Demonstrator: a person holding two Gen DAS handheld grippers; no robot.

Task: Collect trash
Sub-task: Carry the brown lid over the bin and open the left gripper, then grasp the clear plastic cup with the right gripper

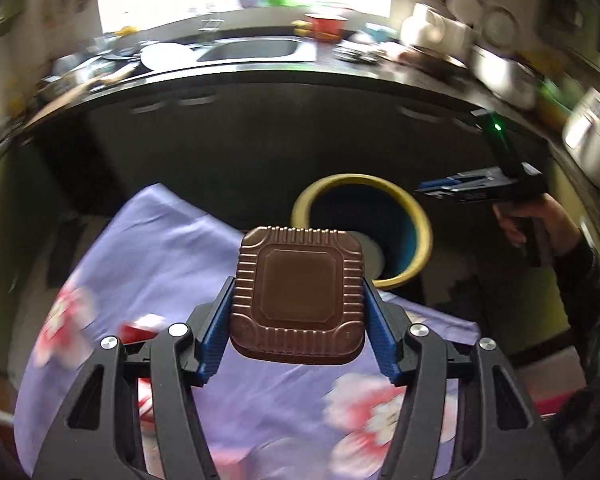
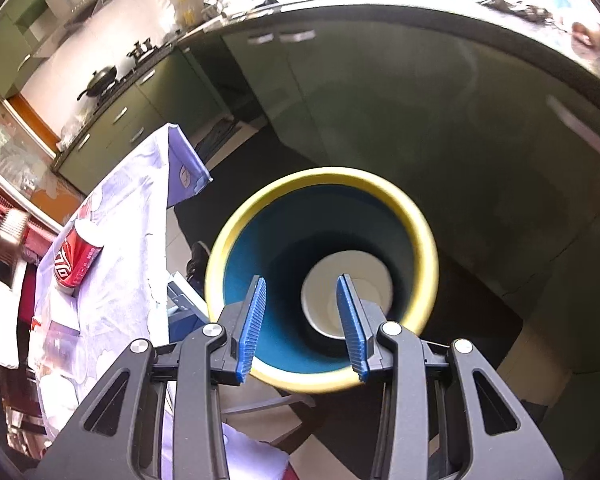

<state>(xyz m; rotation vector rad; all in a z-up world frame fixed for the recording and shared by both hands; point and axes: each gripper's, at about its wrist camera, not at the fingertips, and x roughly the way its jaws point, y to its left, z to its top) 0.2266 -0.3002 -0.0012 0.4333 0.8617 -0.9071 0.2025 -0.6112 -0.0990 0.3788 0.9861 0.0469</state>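
Observation:
My left gripper (image 1: 298, 300) is shut on a brown ribbed plastic tray (image 1: 298, 294) and holds it above the floral tablecloth (image 1: 148, 248), just short of the yellow-rimmed blue trash bin (image 1: 416, 216). My right gripper (image 2: 302, 316) is open and empty, right above the trash bin's (image 2: 424, 224) mouth. A white cup (image 2: 364, 276) lies at the bin's bottom. A red soda can (image 2: 74, 262) lies on the tablecloth (image 2: 128, 208) at the left. The right gripper also shows in the left wrist view (image 1: 456, 190), with the hand that holds it.
Dark green kitchen cabinets (image 2: 380, 92) and a cluttered counter with a sink (image 1: 252, 50) stand behind the bin. A stove with a wok (image 2: 100, 78) is at the far left. Clear plastic packaging (image 2: 58, 344) lies on the table's near left.

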